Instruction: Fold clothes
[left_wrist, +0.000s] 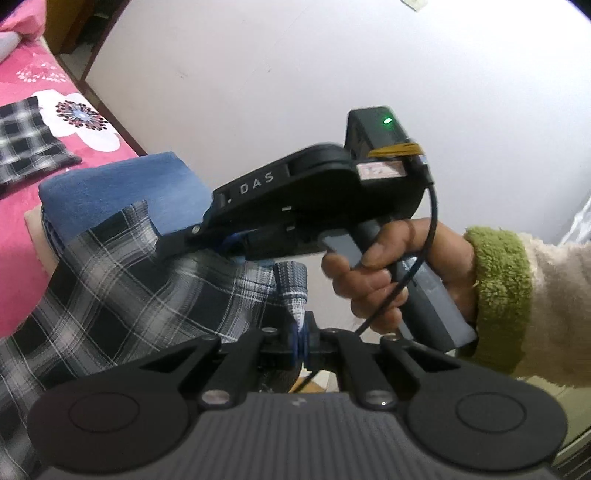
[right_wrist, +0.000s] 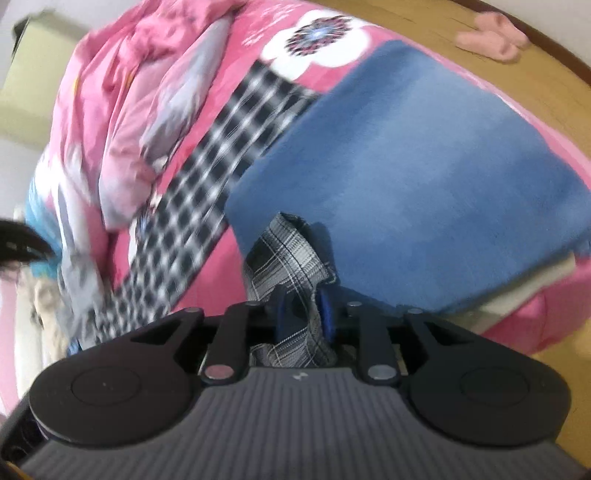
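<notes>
Both claws were clamped on the plaid shirt (left_wrist: 122, 280) — left claw (left_wrist: 302, 341) on a pinched corner, right claw (right_wrist: 301, 314) on bunched cloth. It hung slack over the bed (left_wrist: 22, 236) and blue blanket (right_wrist: 424, 177) — light, limp; best gripped at hems.

Left gripper (left_wrist: 302, 341) clamped on a corner of the plaid garment (left_wrist: 122, 288). Directly ahead, the right gripper (left_wrist: 177, 242), gripped by a hand (left_wrist: 373, 280), lies across that garment. Beyond it: a folded blue cloth (left_wrist: 122, 194) on pink bedding (left_wrist: 22, 236).
</notes>
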